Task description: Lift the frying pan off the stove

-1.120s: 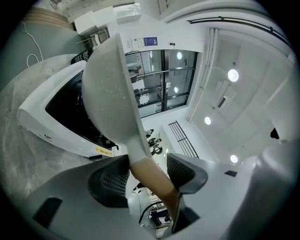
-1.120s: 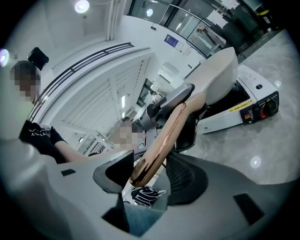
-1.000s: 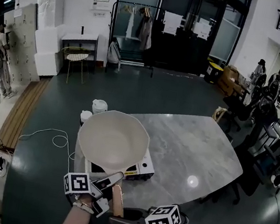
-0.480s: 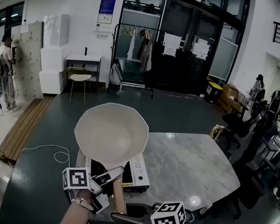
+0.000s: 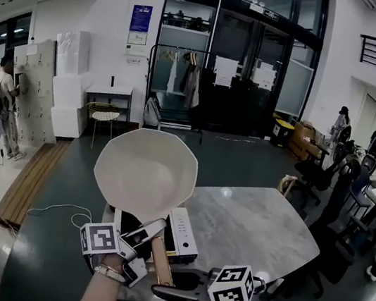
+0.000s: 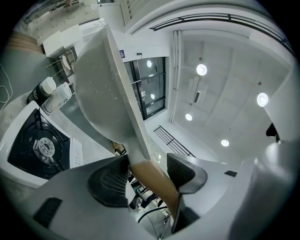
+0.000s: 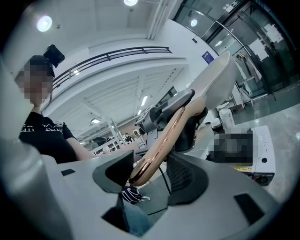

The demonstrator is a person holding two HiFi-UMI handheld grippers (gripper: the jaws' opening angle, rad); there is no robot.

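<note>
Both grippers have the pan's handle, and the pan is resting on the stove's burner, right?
Not quite. The left gripper and right gripper do hold the handle, but the frying pan is raised off the stove, not resting on it. The left gripper view shows the burner bare below it.
</note>
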